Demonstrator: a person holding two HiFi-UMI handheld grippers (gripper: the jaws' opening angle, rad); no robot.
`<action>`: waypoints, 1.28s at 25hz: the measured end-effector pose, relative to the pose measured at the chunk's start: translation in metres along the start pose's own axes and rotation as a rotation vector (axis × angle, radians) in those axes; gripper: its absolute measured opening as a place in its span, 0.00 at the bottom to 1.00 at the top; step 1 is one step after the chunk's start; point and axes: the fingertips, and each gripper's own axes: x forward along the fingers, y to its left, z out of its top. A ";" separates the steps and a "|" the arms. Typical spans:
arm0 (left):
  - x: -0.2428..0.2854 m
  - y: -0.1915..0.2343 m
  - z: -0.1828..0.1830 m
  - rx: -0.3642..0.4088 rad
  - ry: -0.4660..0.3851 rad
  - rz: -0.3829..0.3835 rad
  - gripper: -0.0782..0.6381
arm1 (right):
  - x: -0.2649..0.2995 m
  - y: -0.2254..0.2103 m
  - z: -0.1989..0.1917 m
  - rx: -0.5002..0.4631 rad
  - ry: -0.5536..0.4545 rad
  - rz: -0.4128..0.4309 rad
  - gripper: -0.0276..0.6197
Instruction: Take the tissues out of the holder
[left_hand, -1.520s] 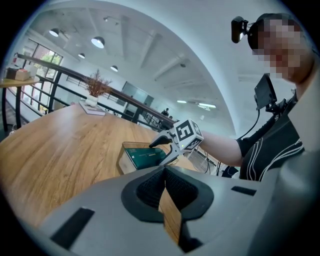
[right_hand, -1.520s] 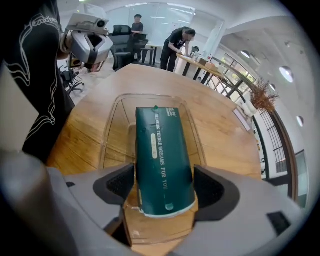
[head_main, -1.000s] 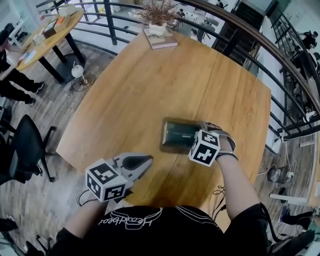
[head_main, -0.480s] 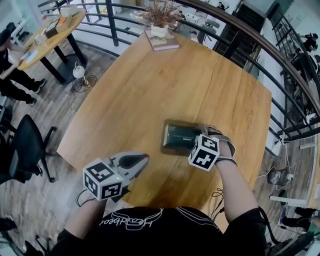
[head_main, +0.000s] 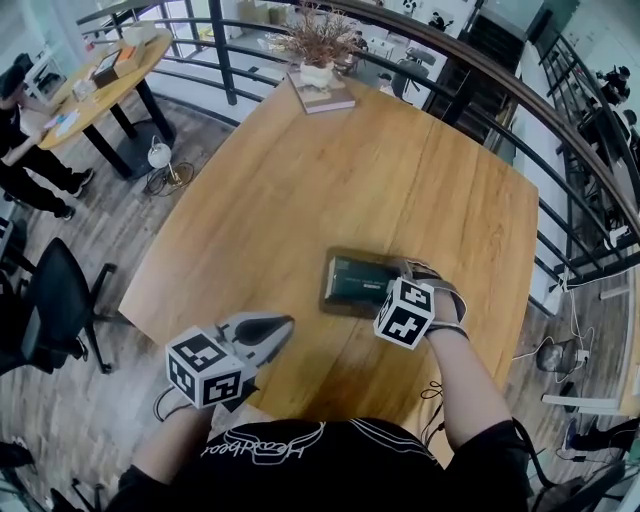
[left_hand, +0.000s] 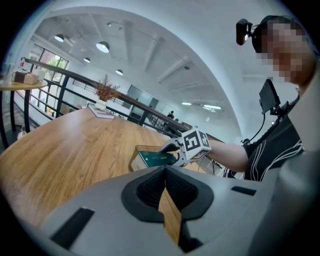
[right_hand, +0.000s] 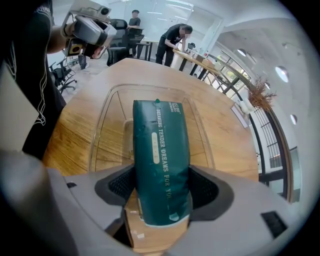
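Observation:
A dark green tissue pack (head_main: 354, 280) lies lengthwise in the clear holder (head_main: 326, 292) on the wooden table (head_main: 350, 170). My right gripper (head_main: 396, 280) is shut on the pack's near end. In the right gripper view the tissue pack (right_hand: 160, 150) fills the space between the jaws of the right gripper (right_hand: 161, 196), and the holder (right_hand: 98, 135) frames it. My left gripper (head_main: 283, 326) hovers at the table's front edge, left of the holder and apart from it. The left gripper (left_hand: 165, 194) is shut with nothing in it, and it looks toward the holder (left_hand: 136, 159).
A potted dry plant (head_main: 318, 52) stands on a book (head_main: 322, 92) at the table's far edge. A curved black railing (head_main: 520, 95) runs behind the table. Below left are a round table (head_main: 105, 62), a person (head_main: 25, 140) and a black office chair (head_main: 55, 290).
Almost nothing: the right gripper stays shut on the pack at the holder, and the left gripper has drifted slightly back toward the person.

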 end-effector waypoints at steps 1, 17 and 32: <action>-0.002 -0.001 -0.001 0.000 0.000 0.001 0.13 | -0.001 0.001 0.000 0.003 -0.001 -0.005 0.55; -0.047 -0.018 -0.018 -0.011 -0.022 0.016 0.13 | -0.024 0.015 0.006 0.064 -0.029 -0.139 0.55; -0.113 -0.061 -0.026 0.047 -0.058 0.008 0.13 | -0.121 0.018 0.039 0.078 -0.091 -0.408 0.55</action>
